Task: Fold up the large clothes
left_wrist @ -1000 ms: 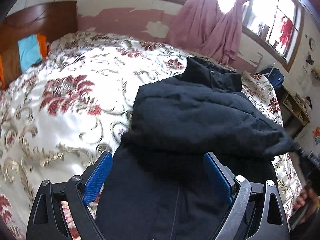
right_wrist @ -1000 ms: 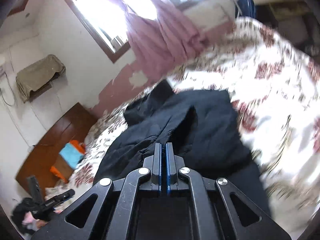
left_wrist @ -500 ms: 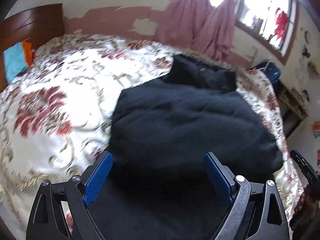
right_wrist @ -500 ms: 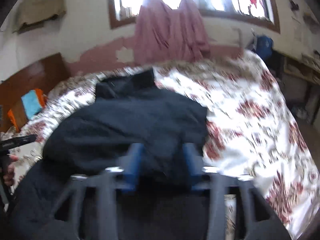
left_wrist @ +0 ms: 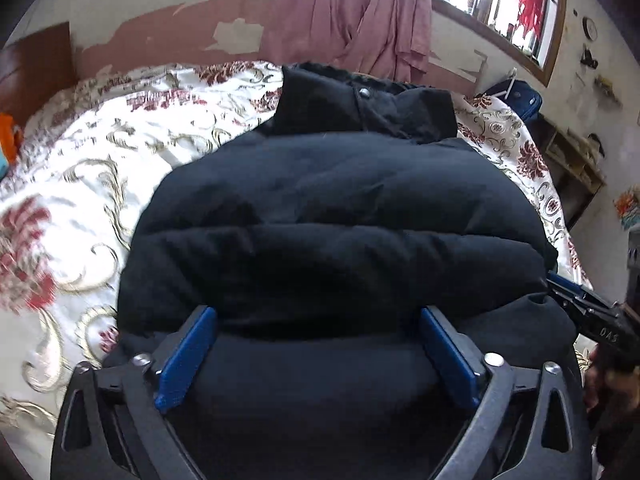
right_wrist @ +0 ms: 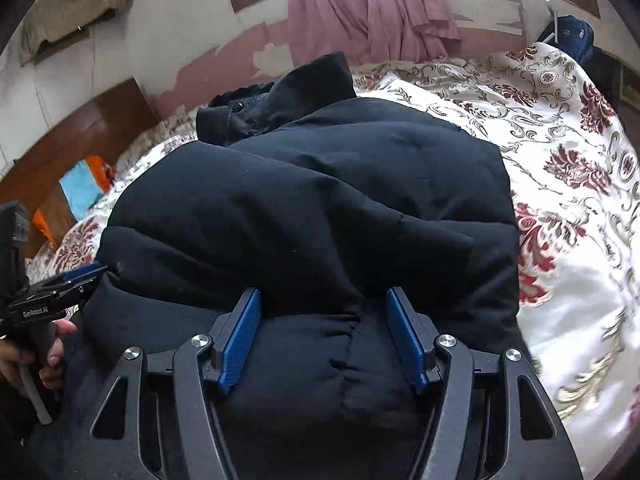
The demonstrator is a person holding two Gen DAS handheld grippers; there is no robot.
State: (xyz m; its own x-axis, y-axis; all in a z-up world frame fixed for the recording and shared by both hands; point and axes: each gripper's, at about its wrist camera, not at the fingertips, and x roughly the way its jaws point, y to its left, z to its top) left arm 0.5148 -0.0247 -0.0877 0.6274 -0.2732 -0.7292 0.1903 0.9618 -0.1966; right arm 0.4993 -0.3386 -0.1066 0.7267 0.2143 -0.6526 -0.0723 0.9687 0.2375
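A black padded jacket [left_wrist: 332, 216] lies on the bed with both sleeves folded across its body and its collar at the far end; it also shows in the right wrist view [right_wrist: 312, 208]. My left gripper [left_wrist: 316, 316] is open and empty over the jacket's near hem, left of centre. My right gripper [right_wrist: 322, 296] is open and empty over the hem, its blue pads [right_wrist: 242, 336] apart just short of the folded sleeve. Each gripper shows at the edge of the other's view: the right one in the left wrist view [left_wrist: 576, 304], the left one in the right wrist view [right_wrist: 64, 284].
A floral white and red bedspread [left_wrist: 80, 184] covers the bed [right_wrist: 568, 168]. A wooden headboard [right_wrist: 80, 132] with an orange and blue pillow [right_wrist: 80, 188] is at the left. Pink curtains [left_wrist: 360, 16] hang at the window behind. Shelves [left_wrist: 576, 160] stand at the right.
My right gripper has opened and let go of the sleeve, which now lies across the jacket. Both grippers have moved in over the near hem.
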